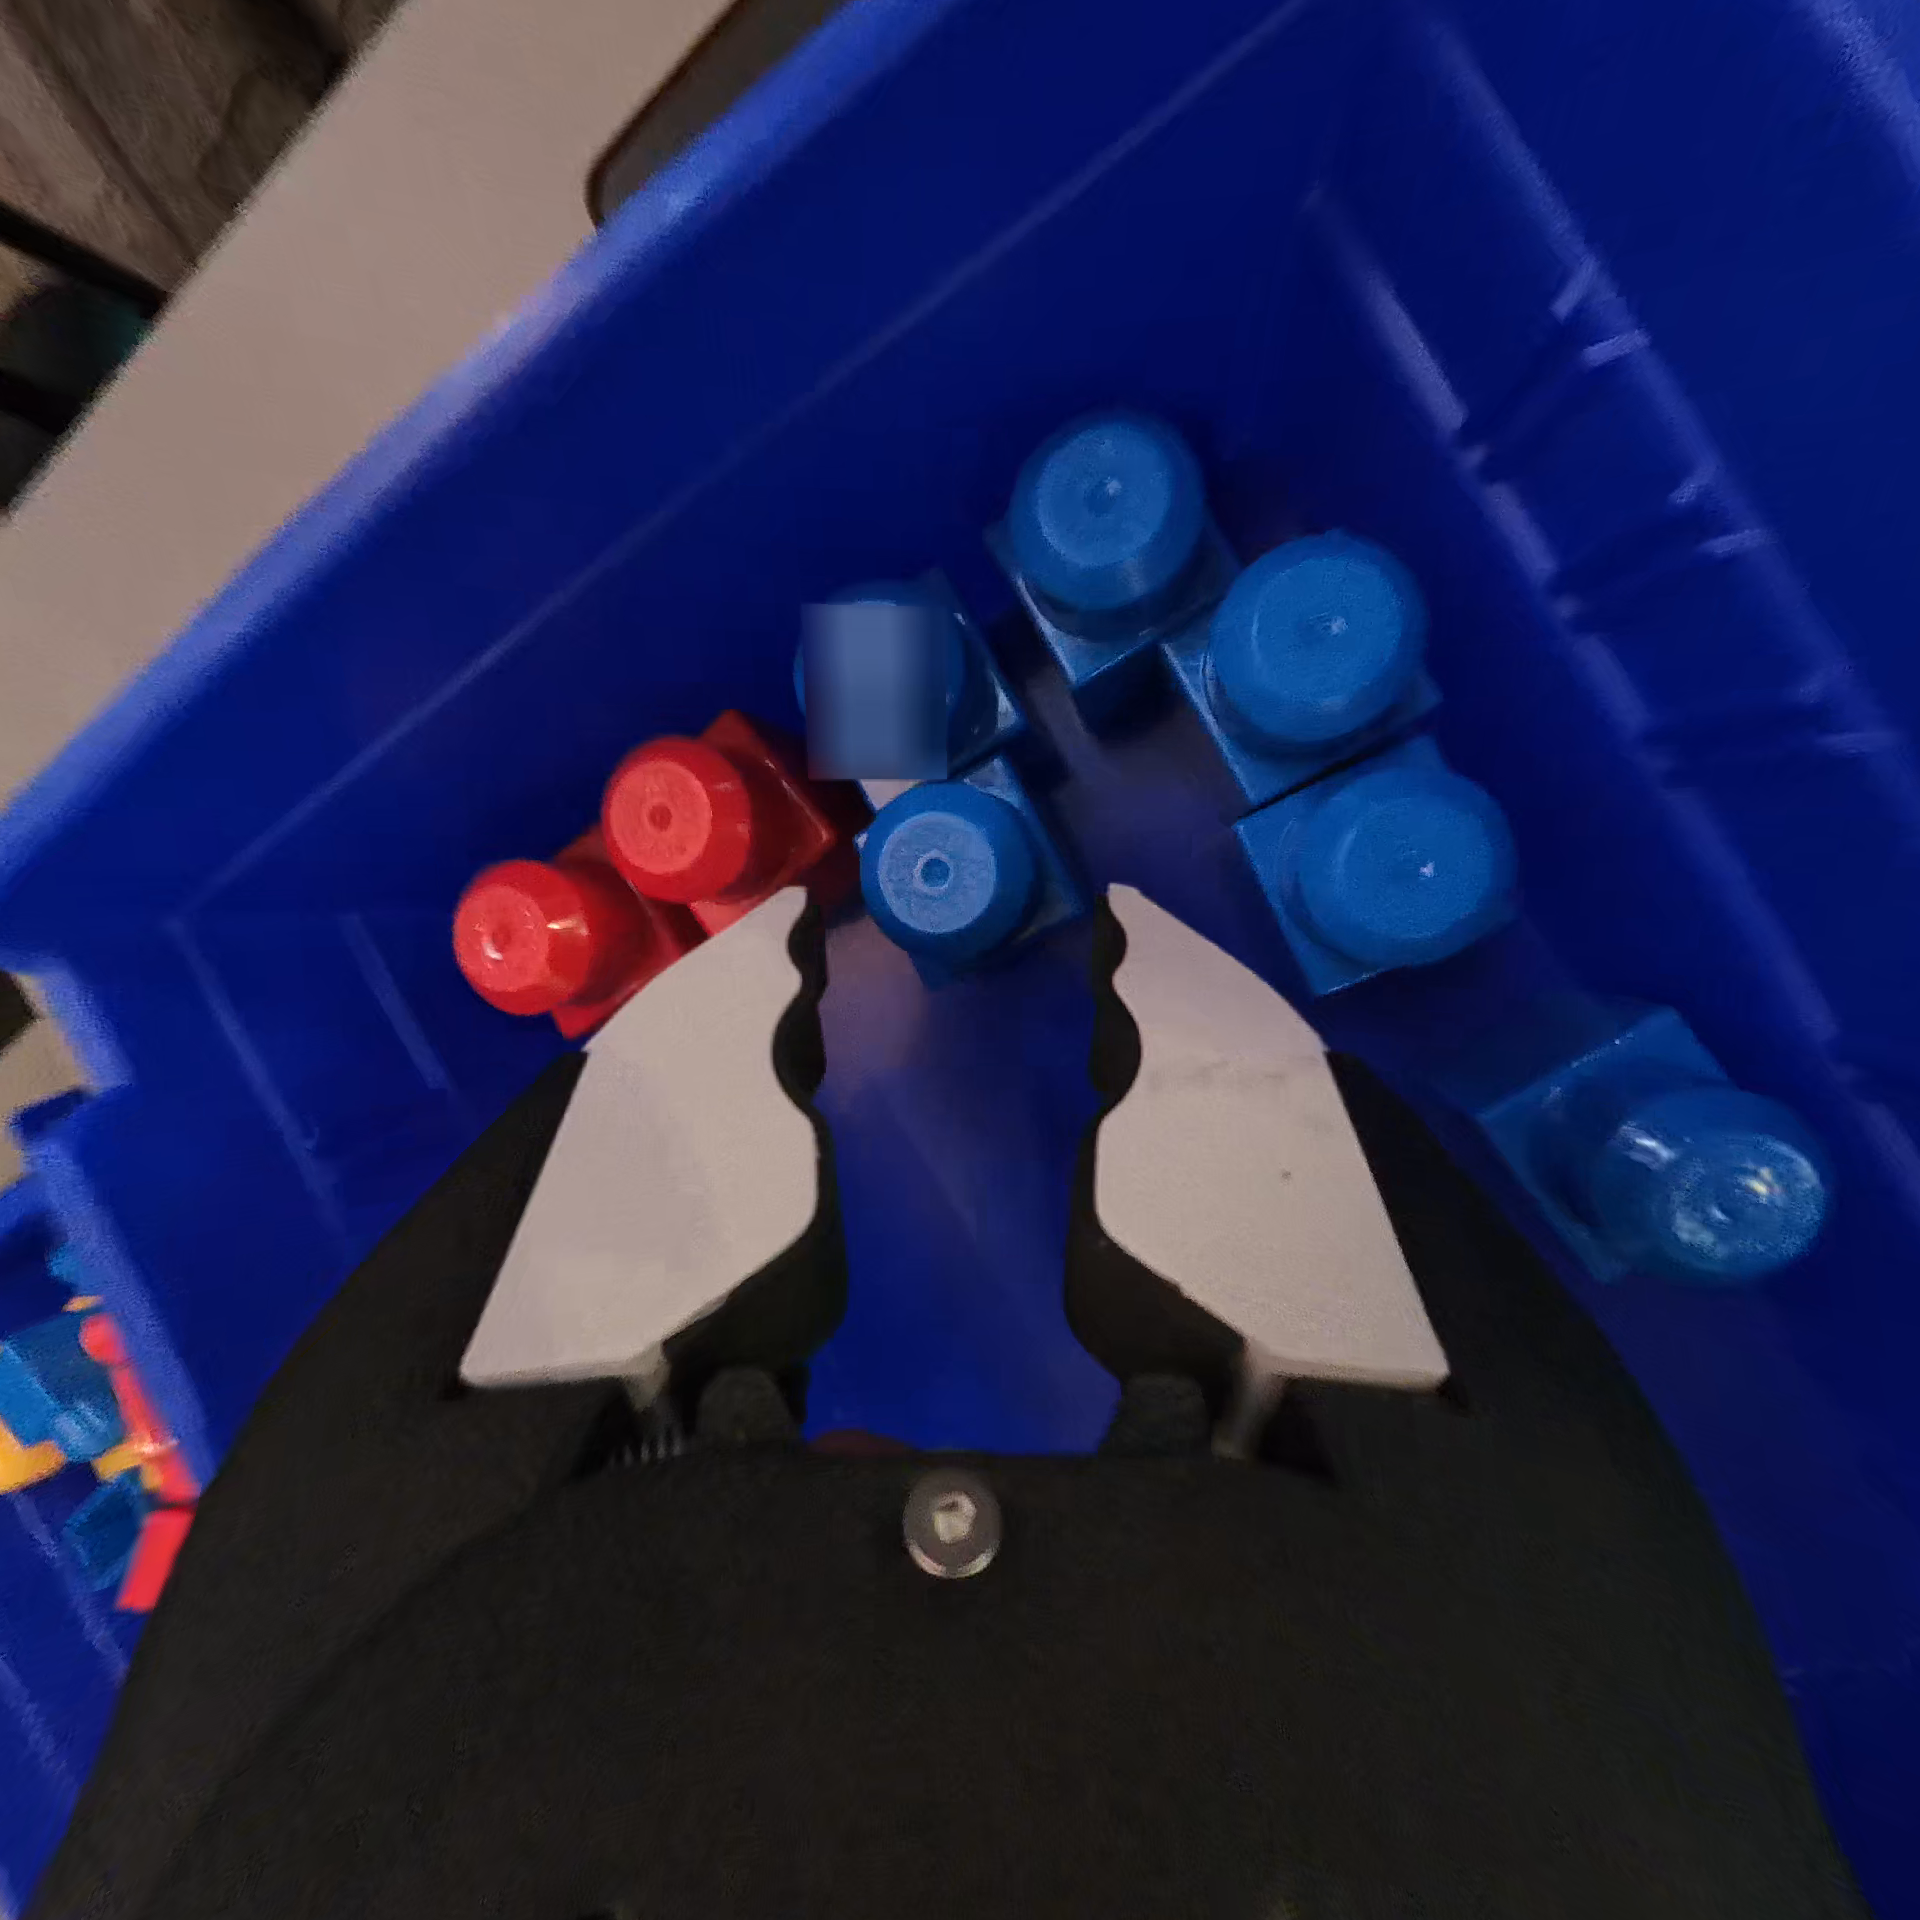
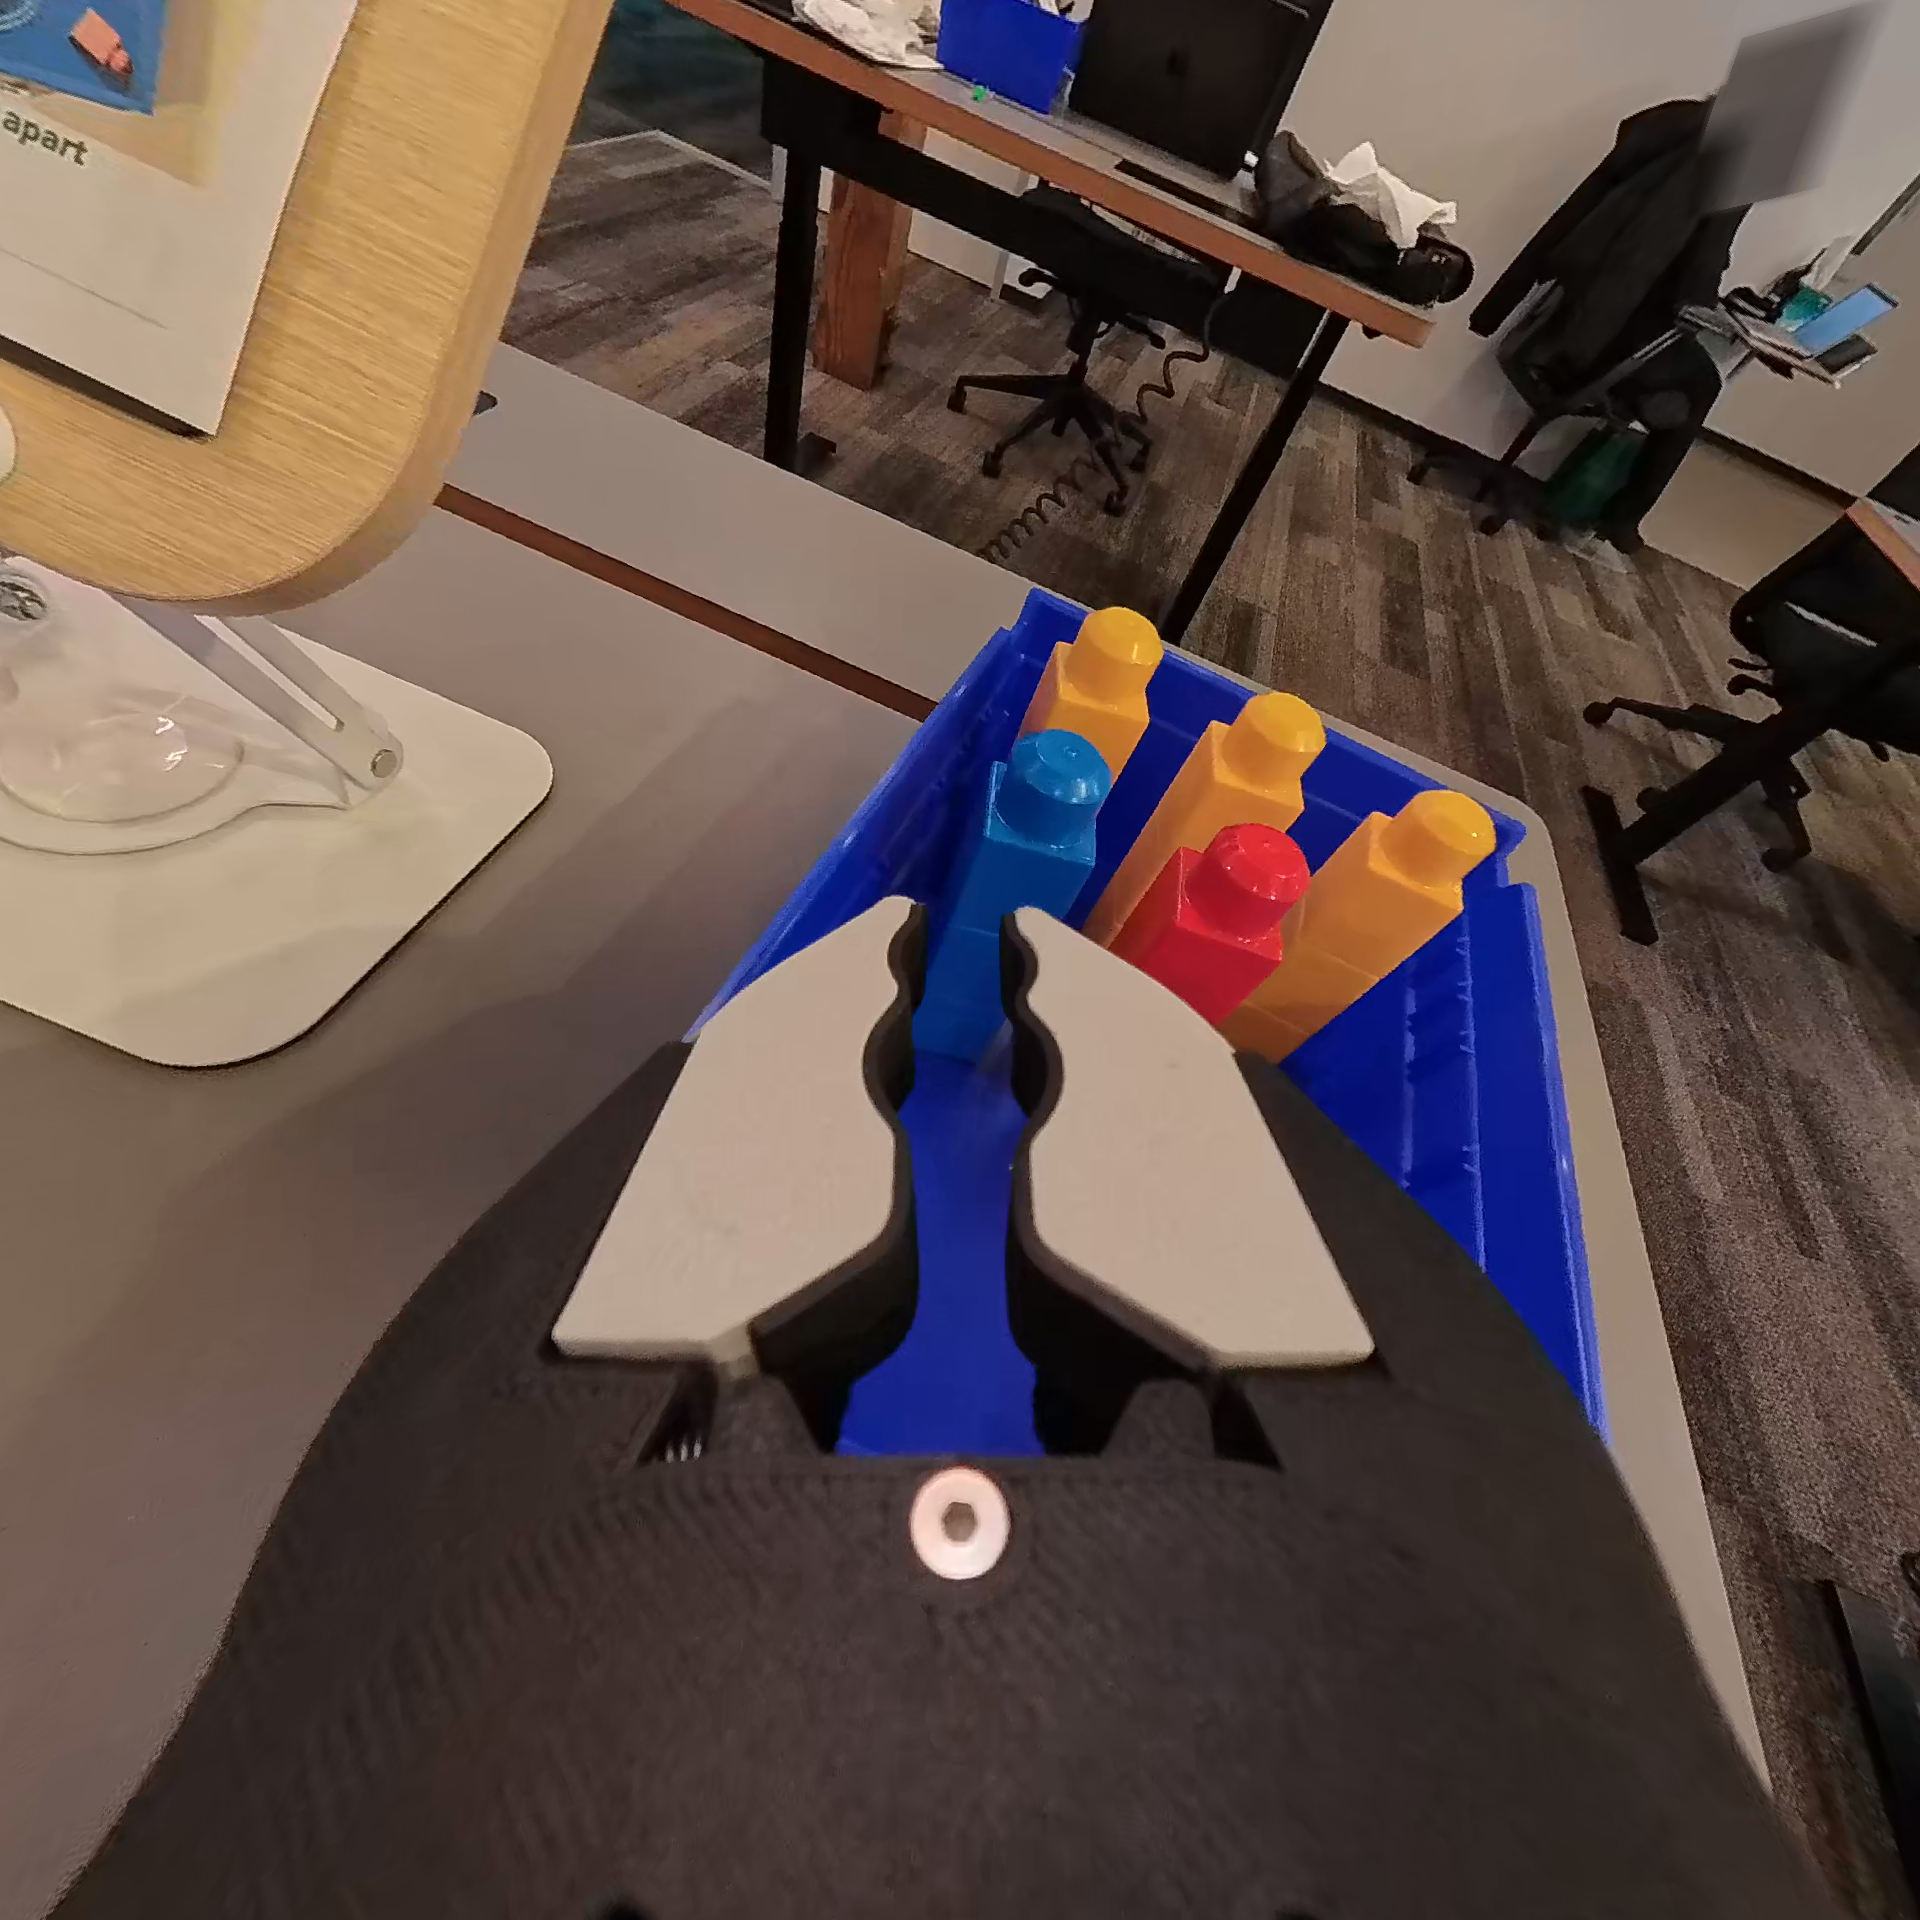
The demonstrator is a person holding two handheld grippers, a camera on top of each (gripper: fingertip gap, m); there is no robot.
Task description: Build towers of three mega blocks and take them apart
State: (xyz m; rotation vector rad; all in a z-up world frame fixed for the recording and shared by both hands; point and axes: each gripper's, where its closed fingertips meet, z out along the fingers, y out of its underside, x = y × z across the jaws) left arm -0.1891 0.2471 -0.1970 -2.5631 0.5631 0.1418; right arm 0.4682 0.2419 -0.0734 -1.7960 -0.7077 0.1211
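In the left wrist view my left gripper (image 1: 956,914) is open inside a blue bin (image 1: 623,520). A blue block (image 1: 940,868) stands stud-up just past its fingertips, and neither pad presses on it. Two red blocks (image 1: 665,821) lie to the left of it, and several blue blocks (image 1: 1314,634) to the right. In the right wrist view my right gripper (image 2: 961,935) is shut on the lower part of a blue tower (image 2: 1039,831) that stands in another blue bin (image 2: 1455,1091).
Three orange towers (image 2: 1247,779) and a red tower (image 2: 1226,914) stand close to the right of the blue tower. A wood-framed board (image 2: 312,312) on a white base (image 2: 260,883) stands on the grey table at left. Mixed blocks (image 1: 73,1403) lie at the left wrist view's lower left. About 65 centimetres separates my left fingertips from my right.
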